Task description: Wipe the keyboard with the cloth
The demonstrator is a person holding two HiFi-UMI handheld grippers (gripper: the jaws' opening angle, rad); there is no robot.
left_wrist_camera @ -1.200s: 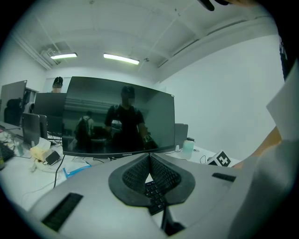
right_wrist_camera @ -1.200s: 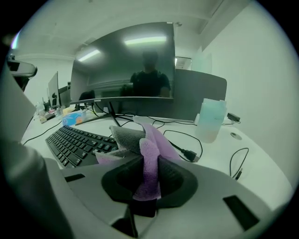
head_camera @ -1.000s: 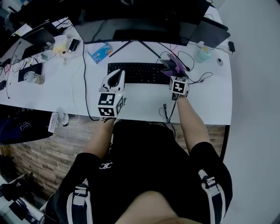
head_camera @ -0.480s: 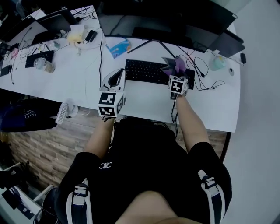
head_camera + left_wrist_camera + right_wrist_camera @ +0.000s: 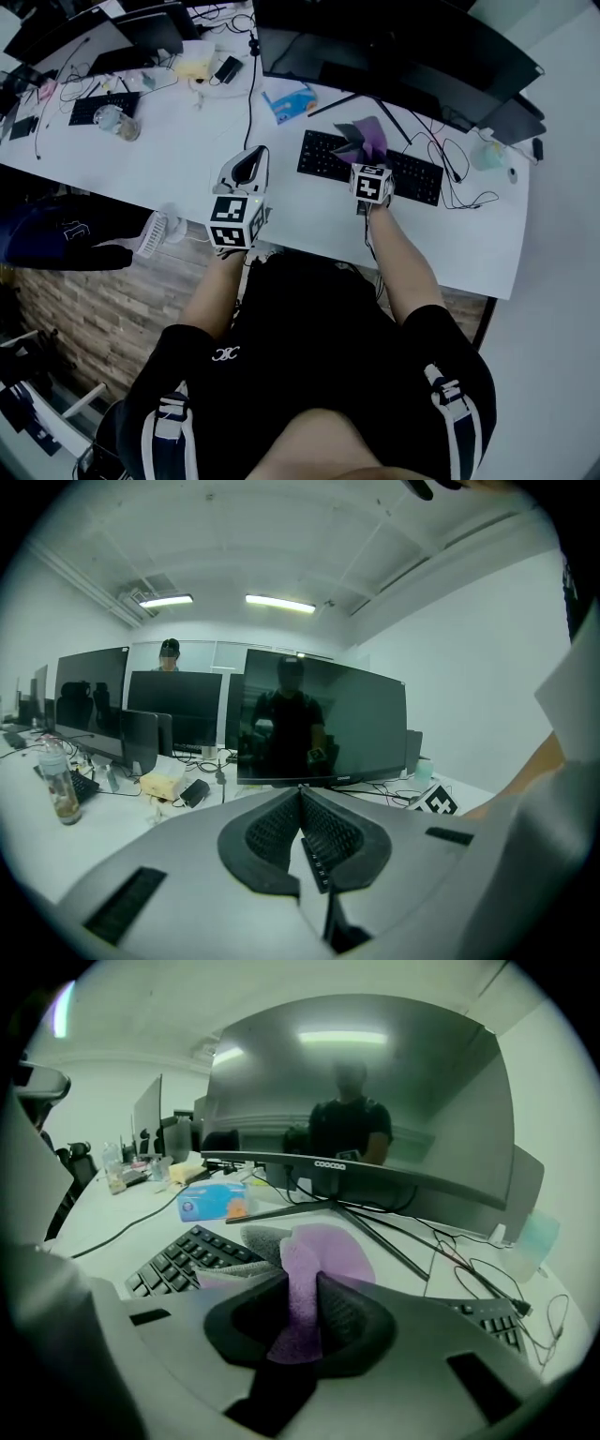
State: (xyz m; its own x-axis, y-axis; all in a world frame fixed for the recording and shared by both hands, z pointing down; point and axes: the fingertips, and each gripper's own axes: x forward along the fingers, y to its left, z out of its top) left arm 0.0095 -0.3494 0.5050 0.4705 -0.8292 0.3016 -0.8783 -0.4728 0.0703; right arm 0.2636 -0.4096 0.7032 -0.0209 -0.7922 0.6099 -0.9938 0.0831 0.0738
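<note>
Purple cloth [image 5: 314,1260] pinched between the jaws of the right gripper [image 5: 305,1312], loose folds fanned out over the black keyboard [image 5: 412,178]. Keyboard lengthwise along the white desk [image 5: 187,150], parallel to its front edge, slanting down to the right in the head view. Middle keys hidden under cloth and gripper; only the two ends visible in the right gripper view. Cannot tell whether cloth touches keys. Jaws of the left gripper [image 5: 302,822] pressed together on nothing; placed over bare desk left of the keyboard, per the head view alone
</note>
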